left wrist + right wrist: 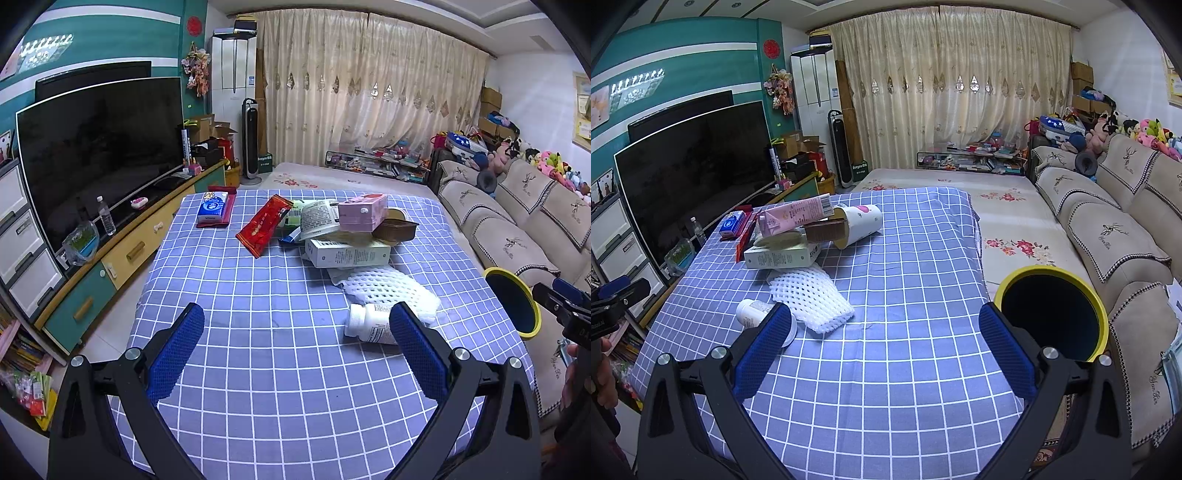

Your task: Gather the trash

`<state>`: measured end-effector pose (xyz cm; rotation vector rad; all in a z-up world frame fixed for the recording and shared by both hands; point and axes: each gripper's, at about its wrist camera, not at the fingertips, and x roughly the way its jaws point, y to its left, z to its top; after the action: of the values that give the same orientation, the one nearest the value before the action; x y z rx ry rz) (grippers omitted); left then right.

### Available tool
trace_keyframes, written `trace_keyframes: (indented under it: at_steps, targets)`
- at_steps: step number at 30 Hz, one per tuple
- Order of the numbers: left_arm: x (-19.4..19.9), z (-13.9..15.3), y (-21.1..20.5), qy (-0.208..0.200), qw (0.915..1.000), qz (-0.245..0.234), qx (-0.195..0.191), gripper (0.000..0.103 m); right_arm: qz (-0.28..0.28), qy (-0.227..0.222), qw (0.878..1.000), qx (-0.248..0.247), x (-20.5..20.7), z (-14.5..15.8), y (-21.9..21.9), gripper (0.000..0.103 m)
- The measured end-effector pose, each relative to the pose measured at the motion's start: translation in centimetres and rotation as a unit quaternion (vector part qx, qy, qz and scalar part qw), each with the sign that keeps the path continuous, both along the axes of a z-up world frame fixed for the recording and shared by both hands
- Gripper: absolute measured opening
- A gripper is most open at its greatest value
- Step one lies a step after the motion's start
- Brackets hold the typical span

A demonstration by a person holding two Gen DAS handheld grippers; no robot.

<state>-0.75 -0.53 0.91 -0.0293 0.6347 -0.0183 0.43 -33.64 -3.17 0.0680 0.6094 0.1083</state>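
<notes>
1. The room is a living room: a sofa [1108, 229] with beige covers runs along the right wall, a large dark television [99, 155] stands on a low cabinet at the left, and pale curtains [945, 88] close the far wall.

2. Our work surface is a table under a blue checked cloth [905, 332]. It looks flat and soft, so we judge light things will not roll far on it.

3. The bin [1051, 314], yellow-rimmed and dark inside, stands just beside the right edge of the table, near the right gripper [886, 345]. We cannot see anything inside it.

4. As far as we can judge, the task is at its beginning, because all the trash lies on the cloth. At the far side is a pile: a white box [349, 253], a pink carton [364, 212], a brown tray [395, 229], a paper cup [319, 219] on its side, and a red wrapper [264, 225] beside them.

5. Nearer to us lies a white foam net [391, 291], and touching it a small white bottle [365, 323] on its side.

6. Both tongs are apart and hold nothing. The left gripper [295, 345] hovers above the cloth with the bottle just beside its right finger, so we think the bottle is the likely first pick.
</notes>
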Motion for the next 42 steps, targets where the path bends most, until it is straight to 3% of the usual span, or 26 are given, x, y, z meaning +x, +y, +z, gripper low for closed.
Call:
trace_keyframes:
  at_steps: [42]
  targets:
    - [0.8, -1.1, 1.2, 0.007, 0.9999, 0.007, -0.013, 0.099, 0.012, -0.001, 1.000, 0.007, 1.5, -0.2, 1.4, 0.097]
